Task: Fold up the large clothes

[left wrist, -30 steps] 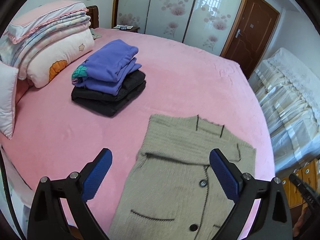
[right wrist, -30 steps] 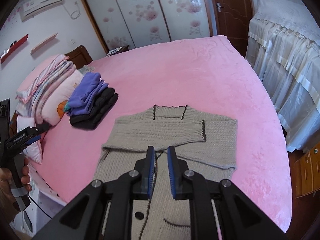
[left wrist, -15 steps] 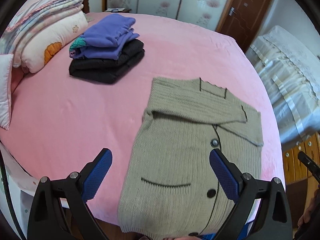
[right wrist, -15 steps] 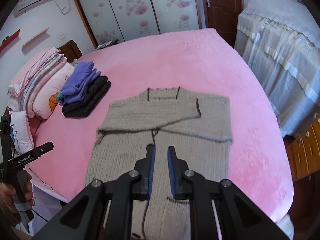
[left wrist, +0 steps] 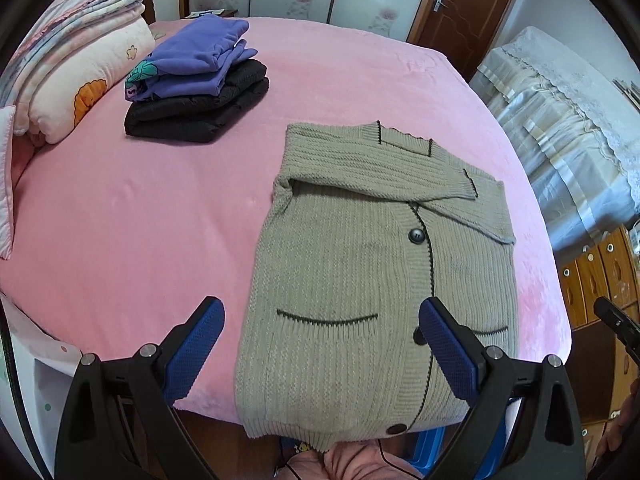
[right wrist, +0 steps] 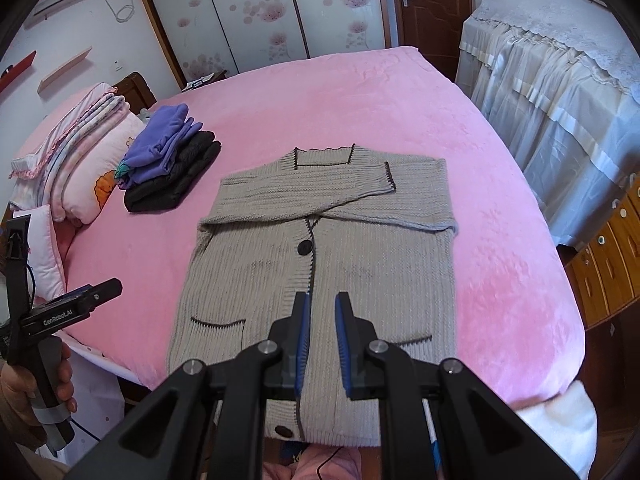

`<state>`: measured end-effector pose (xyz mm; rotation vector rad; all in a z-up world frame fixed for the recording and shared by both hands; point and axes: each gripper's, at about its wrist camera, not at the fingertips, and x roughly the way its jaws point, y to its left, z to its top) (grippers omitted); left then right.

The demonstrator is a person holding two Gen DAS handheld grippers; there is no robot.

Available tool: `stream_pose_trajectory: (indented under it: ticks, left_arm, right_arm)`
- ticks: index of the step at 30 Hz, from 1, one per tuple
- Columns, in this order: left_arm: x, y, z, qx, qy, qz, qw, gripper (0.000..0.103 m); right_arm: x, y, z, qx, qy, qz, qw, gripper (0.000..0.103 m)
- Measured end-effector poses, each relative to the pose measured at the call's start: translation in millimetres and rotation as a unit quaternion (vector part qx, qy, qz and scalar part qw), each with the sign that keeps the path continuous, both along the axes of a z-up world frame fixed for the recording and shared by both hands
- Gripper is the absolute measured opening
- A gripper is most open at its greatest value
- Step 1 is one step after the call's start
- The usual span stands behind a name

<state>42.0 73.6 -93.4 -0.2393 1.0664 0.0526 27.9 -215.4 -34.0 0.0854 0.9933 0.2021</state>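
1. Pink bed cover (left wrist: 168, 216) fills most of both views and carries everything else.
2. Grey knit cardigan (left wrist: 360, 280) lies flat, front up, at the near edge of the bed, hem hanging just over the edge. Both sleeves folded across the chest, crossing below the collar. Dark piping on the placket, cuffs, collar and both pocket slits; dark buttons (right wrist: 306, 247) down the front.
3. Folded bedding and pillows (left wrist: 80, 72) stacked at the head of the bed, far left.
4. Pile of folded clothes (right wrist: 168, 160): purple garment on top of black one, beside the bedding, well apart from the cardigan.
5. Left gripper (left wrist: 318, 350) hangs above the cardigan's lower half, blue pads spread wide, nothing between them. In the right wrist view it shows at the far left, hand on its handle.
6. Right gripper (right wrist: 321, 344) hovers over the lower placket, pads drawn close with a slim gap, gripping nothing.
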Motion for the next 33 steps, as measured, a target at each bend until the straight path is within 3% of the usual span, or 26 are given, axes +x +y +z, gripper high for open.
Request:
stream_pose_trajectory:
  ticks: [8,16,28,30,33]
  left_arm:
    - [5,7,-8,0.013,-0.012,0.007,0.9998,0.097]
    - [56,23,-44,0.025,-0.014,0.037,0.9989,0.097]
    - [171,47,-151,0.058,-0.017,0.101,0.9931,0.096]
    - [185,50,-171,0.051,-0.008,0.106,0.9930,0.092]
    - [201,54,-196,0.044,0.011,0.111,0.9928,0.077]
  right_arm:
    - [-8,8,5,-0.001,-0.019,0.007,1.000,0.013]
    - [40,37,-20,-0.006,-0.031,0.042,0.999,0.013]
    - [150,49,-107,-0.031,-0.044,0.051,0.997,0.013]
    - [168,50,-121,-0.032,-0.045,0.047,0.997,0.013]
    - [194,50,-141,-0.035,-0.048,0.042,0.997,0.013]
